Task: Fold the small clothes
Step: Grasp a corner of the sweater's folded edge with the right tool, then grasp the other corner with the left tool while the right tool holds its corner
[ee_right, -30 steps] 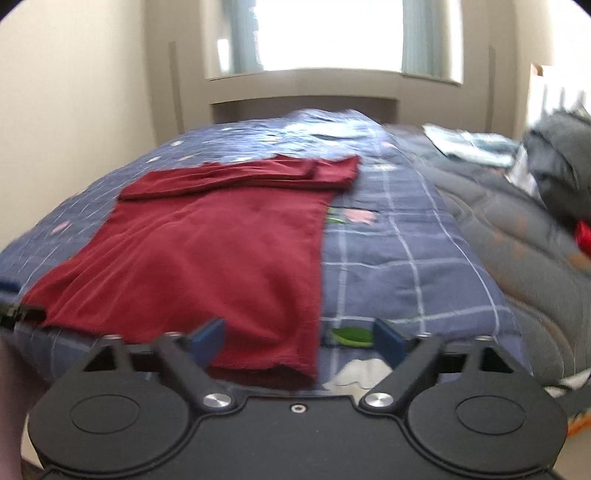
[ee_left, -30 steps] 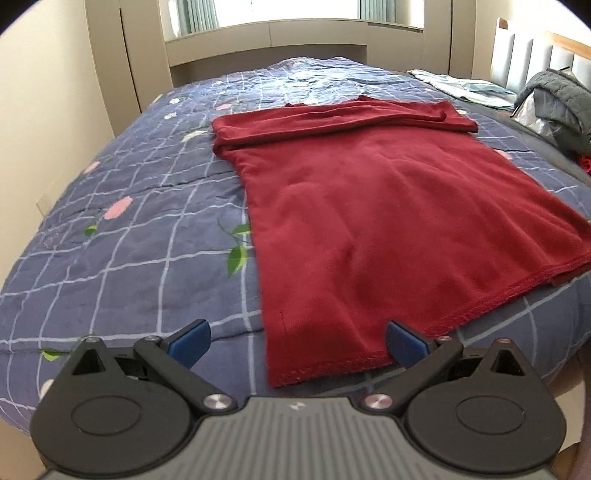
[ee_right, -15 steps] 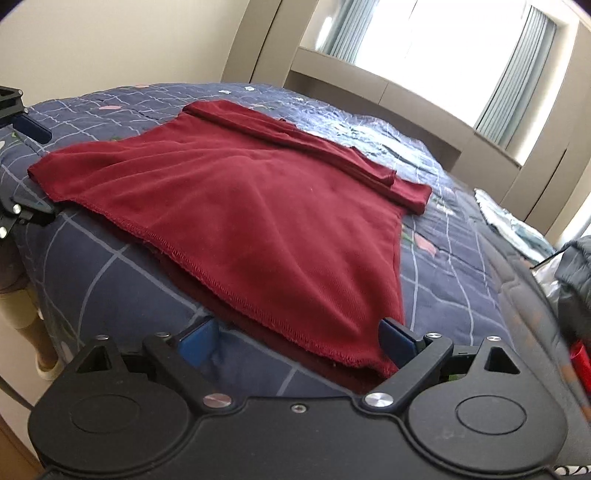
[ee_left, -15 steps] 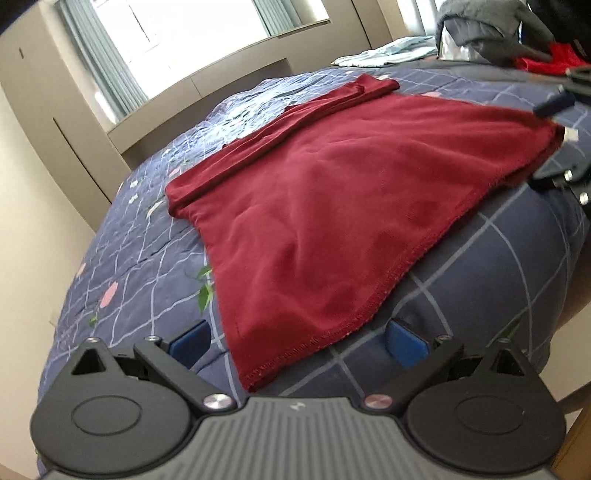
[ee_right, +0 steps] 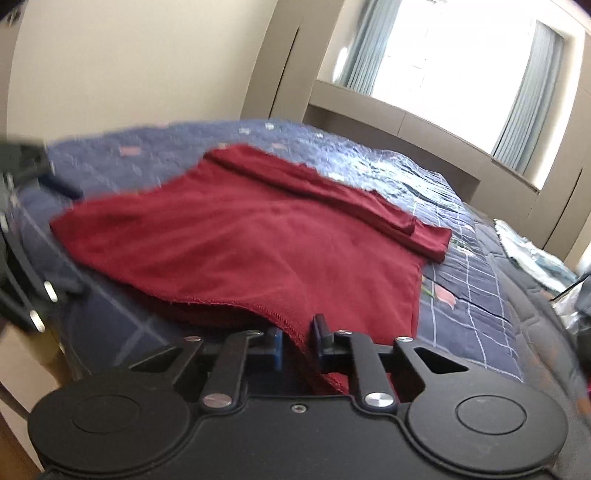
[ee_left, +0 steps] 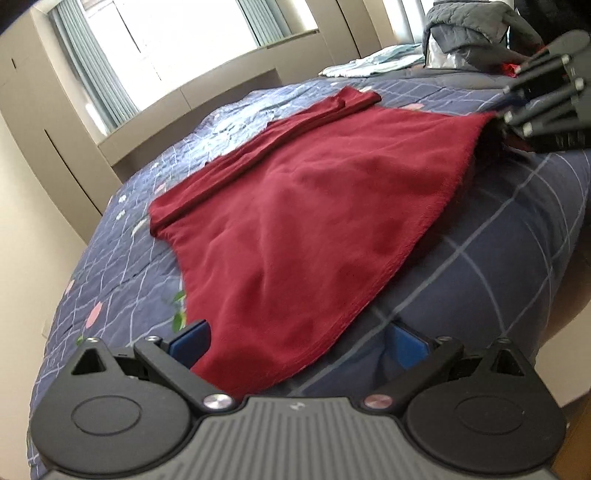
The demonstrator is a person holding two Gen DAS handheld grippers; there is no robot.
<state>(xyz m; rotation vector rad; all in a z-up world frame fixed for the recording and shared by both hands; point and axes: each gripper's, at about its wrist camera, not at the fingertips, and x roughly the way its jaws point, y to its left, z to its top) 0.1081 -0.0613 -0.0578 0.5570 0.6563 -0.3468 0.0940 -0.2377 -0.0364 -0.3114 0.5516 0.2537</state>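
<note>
Gripping the near hem corner of the red garment (ee_right: 258,243), the right gripper (ee_right: 297,341) has its jaws nearly closed with the stitched edge pinched between them. The left gripper (ee_left: 295,343) is spread wide, and the opposite hem corner lies between its two fingers, not yet clamped. The garment lies flat on the blue checked bedspread (ee_left: 517,236), stretching forward from both grippers, with its sleeves already folded across the far end into a narrow band. Ahead and to the right of the left gripper, a grey jacket (ee_left: 476,33) sits at the far side of the bed.

Progress assessment: the sleeve fold appears complete. The body fold has not begun. Remaining steps, as judged from this layout: close the left gripper on its corner, lift both corners together, carry the hem forward toward the sleeve band, and flatten the result.
</note>
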